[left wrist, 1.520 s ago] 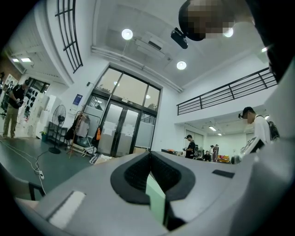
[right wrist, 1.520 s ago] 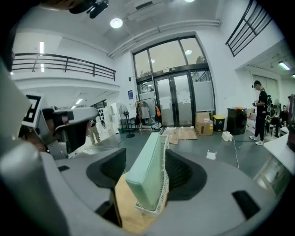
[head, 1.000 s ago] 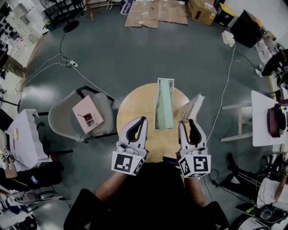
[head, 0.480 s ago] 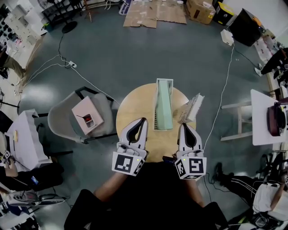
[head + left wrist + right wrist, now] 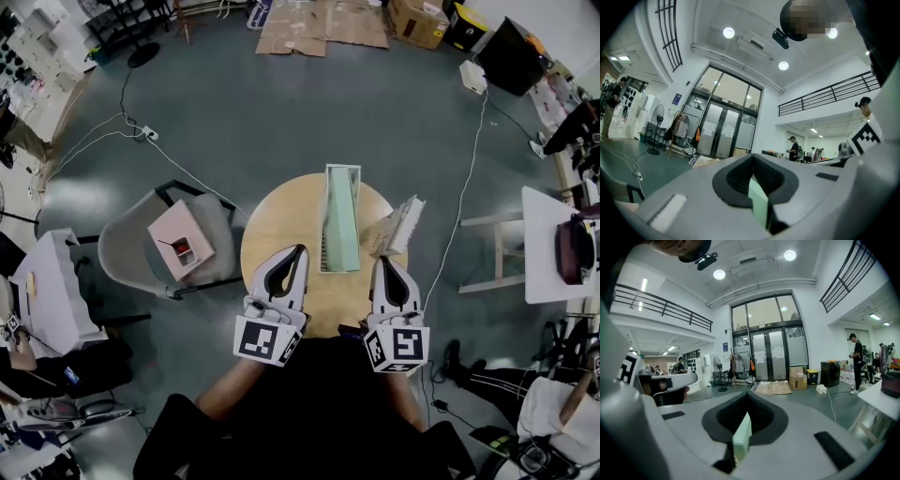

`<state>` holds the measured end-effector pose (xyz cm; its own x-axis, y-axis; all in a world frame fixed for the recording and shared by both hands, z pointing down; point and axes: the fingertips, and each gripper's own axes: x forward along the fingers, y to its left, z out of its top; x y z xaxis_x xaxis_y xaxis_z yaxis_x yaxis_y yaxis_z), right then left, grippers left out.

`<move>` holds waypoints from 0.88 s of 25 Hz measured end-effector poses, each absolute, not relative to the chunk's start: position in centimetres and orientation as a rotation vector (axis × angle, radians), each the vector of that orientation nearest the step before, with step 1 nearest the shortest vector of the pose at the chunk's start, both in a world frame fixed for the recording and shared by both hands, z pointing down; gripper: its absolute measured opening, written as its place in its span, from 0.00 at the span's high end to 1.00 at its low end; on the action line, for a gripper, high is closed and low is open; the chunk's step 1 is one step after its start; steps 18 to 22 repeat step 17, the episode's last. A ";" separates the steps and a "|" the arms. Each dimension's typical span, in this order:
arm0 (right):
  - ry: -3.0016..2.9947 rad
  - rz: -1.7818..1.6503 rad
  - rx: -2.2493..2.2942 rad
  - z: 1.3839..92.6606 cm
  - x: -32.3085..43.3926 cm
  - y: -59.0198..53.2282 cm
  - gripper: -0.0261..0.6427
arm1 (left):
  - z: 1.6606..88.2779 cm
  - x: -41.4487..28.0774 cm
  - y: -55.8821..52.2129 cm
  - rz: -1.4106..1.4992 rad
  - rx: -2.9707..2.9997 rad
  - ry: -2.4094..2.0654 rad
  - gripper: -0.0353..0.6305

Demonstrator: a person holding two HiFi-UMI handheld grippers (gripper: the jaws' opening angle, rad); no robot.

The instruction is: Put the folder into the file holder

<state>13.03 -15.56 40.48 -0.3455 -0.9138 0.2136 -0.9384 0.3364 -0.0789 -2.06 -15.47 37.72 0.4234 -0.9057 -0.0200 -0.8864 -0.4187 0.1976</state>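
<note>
Pointing across the round table [image 5: 277, 220] from its near edge, the left gripper [image 5: 301, 250] and right gripper [image 5: 385, 262] sit side by side, well apart, their marker cubes toward the person; the left claw is closed, its tips meeting with nothing pinched, and its own view shows dark pads curving round a loop behind the tips, with a pale green strip [image 5: 759, 206] visible through that loop; the right claw is closed too, tips together and gripping nothing, with a similar pale strip in the loop behind them.

The holder [image 5: 343, 220], mint green with a white rim at its far end, stands at the middle of the table; its long side runs away from the person, its far end reaches the table's far edge, and it lies ahead of the grippers, between their two lines.

The folder [image 5: 403, 223], whitish and speckled, is outside the holder, just to its right at the table's right edge; it leans tilted, its top angled away to the right, with a thin wedge of bare wood between it and the holder; its near corner is just beyond the right gripper's tips, and whether they touch I cannot tell.

Left of the table a grey chair [image 5: 131, 248] carries a pink box [image 5: 181, 246]; flattened cardboard [image 5: 323, 26] lies on the floor far beyond.
</note>
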 end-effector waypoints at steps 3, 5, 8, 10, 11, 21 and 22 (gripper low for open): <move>-2.456 0.284 1.711 40.6 13.1 -15.7 0.97 | 37.8 -2.0 -15.6 -0.184 2.514 -1.596 0.94; -2.455 0.286 1.710 40.6 13.1 -15.9 0.97 | 37.8 -2.0 -15.7 -0.184 2.512 -1.596 0.94; -2.455 0.289 1.708 40.6 13.0 -16.1 0.97 | 37.8 -2.1 -15.9 -0.184 2.511 -1.597 0.94; -2.455 0.291 1.706 40.7 13.0 -16.1 0.97 | 37.7 -2.1 -15.9 -0.184 2.511 -1.597 0.94; -2.455 0.293 1.705 40.7 12.9 -16.1 0.97 | 37.7 -2.1 -15.9 -0.184 2.511 -1.597 0.94; -2.455 0.292 1.701 40.8 12.9 -16.4 0.97 | 37.9 -2.1 -16.2 -0.183 2.511 -1.595 0.94; -2.455 0.292 1.701 40.8 12.9 -16.4 0.97 | 37.9 -2.1 -16.2 -0.183 2.511 -1.595 0.94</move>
